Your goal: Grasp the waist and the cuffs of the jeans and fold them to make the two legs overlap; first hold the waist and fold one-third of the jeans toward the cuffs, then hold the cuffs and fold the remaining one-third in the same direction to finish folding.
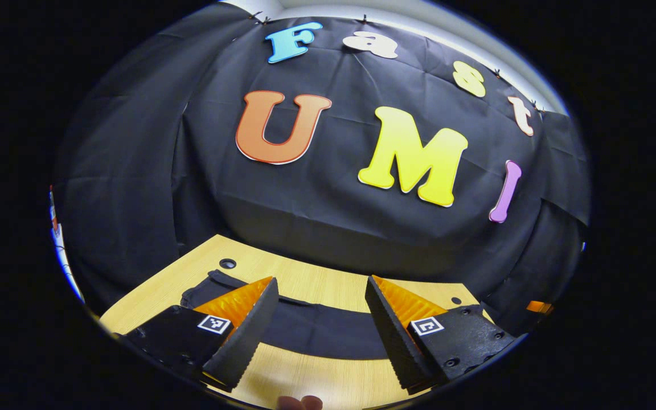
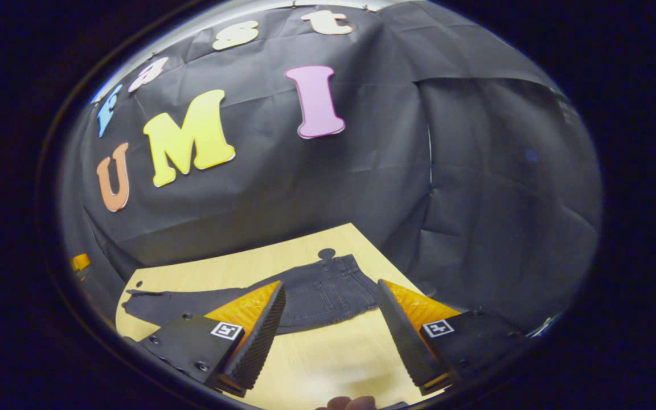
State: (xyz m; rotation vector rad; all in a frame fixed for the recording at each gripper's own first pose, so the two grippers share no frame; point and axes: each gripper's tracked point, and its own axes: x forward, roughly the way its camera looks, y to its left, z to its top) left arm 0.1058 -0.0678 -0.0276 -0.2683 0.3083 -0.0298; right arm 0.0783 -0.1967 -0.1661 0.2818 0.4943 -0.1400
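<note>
I hold both the left gripper (image 1: pixel 321 296) and right gripper (image 2: pixel 331 299) wide apart, gripping nothing, above the table (image 2: pixel 328 353), with the jeans (image 2: pixel 305 299) lying flat mid-frame beyond the fingertips.

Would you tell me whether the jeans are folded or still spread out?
Spread out: the jeans lie flat along the table, waist at one end, cuffs at the other.

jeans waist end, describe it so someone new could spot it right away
On the wooden table lie dark jeans, spread flat. In the right gripper view the waist is the wider end, near the table's far corner, with pockets and stitching; the other end tapers to narrow cuffs.
</note>
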